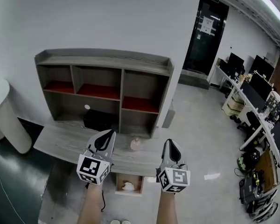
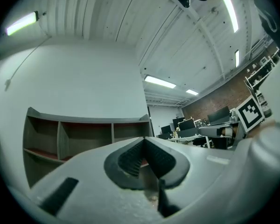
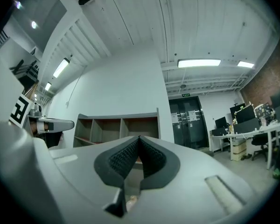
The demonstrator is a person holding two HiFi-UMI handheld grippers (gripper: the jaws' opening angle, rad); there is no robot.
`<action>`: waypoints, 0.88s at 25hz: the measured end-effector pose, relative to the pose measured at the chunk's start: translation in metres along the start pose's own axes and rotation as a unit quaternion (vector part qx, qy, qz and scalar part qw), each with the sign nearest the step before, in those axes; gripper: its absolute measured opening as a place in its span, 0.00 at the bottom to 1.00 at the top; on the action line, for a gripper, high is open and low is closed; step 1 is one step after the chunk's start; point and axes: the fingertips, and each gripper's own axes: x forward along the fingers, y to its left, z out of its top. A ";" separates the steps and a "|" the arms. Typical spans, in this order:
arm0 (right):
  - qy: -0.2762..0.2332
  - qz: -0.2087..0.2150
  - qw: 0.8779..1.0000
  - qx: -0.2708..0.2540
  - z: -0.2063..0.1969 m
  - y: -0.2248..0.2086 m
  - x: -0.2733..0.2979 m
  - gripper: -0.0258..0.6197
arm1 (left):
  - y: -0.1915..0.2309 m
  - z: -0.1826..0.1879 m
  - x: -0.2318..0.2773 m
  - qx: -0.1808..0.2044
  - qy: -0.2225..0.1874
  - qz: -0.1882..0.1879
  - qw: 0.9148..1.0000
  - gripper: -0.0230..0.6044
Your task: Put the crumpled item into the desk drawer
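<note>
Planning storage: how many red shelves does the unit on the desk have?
3: red shelf in the left bay, another in the middle, a lower one on the right. None looks hidden.

A grey wood-grain worktop (image 1: 60, 141) runs across the lower middle of the head view, standing against a white wall. On its rear half stands a grey shelf unit (image 1: 102, 59) with open compartments, the upper ones floored in red. A black object (image 1: 97, 120) sits in the low compartment at centre. A small pink thing (image 1: 136, 144) stands on the bare worktop, just in front of the unit's right part. Below the front edge, an open drawer (image 1: 119, 183) holds a white crumpled item (image 1: 128, 186). A glossy grey floor (image 1: 196, 125) stretches away at right.
</note>
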 end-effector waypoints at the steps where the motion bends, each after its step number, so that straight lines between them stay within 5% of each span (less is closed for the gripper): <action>1: -0.004 0.001 1.000 0.003 0.003 0.000 -0.002 0.06 | -0.001 0.002 -0.001 0.000 -0.002 0.001 1.000 0.04; 22: -0.002 0.006 1.000 0.014 0.002 0.015 -0.010 0.06 | 0.000 -0.006 -0.020 -0.003 0.009 -0.007 1.000 0.04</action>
